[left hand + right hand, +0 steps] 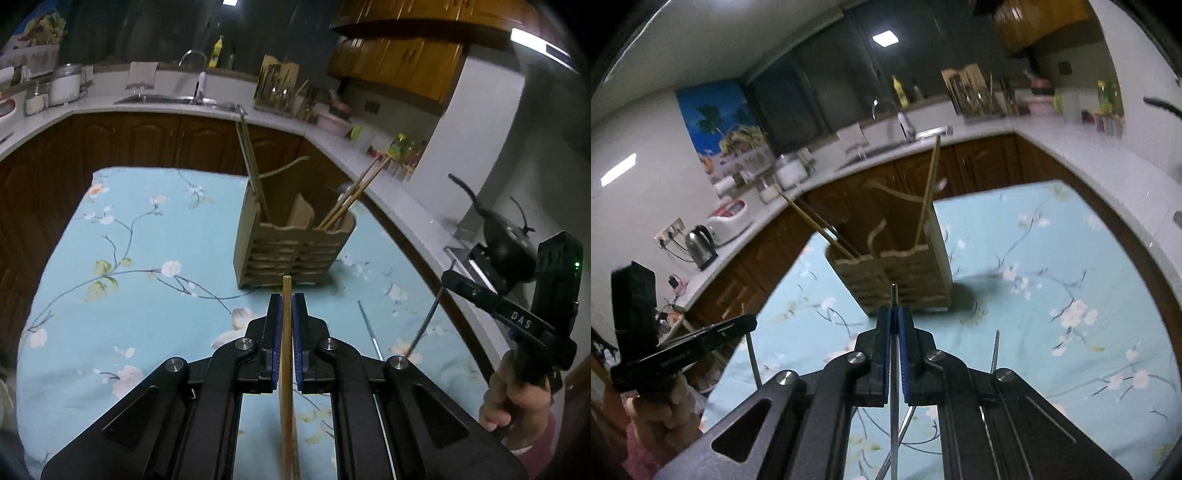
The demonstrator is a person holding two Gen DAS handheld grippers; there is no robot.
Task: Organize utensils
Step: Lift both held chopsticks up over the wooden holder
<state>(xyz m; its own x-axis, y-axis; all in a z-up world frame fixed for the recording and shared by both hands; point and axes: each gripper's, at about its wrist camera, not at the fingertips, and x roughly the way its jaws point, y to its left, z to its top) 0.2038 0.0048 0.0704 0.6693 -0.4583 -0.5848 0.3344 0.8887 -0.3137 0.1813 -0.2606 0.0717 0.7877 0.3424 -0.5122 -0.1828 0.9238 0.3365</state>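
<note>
My left gripper (287, 306) is clamped on a wooden chopstick (286, 369), jaws squeezed tight against it, tip poking out just past the blue pads (274, 325). My right gripper (896, 321) is pinched shut on a thin metal chopstick (894, 387), its end sticking out toward the utensil holder (905, 280). The holder stands upright on the floral blue tablecloth (110, 240), ahead of both grippers, not touching either. Wooden chopsticks (351, 195) lean out of its right compartment in the left view; a spatula handle (251, 158) rises from the left one. Another thin metal rod (369, 328) lies on the cloth near the right gripper. Kitchen counter (277, 122) and sink (166, 99) behind.
</note>
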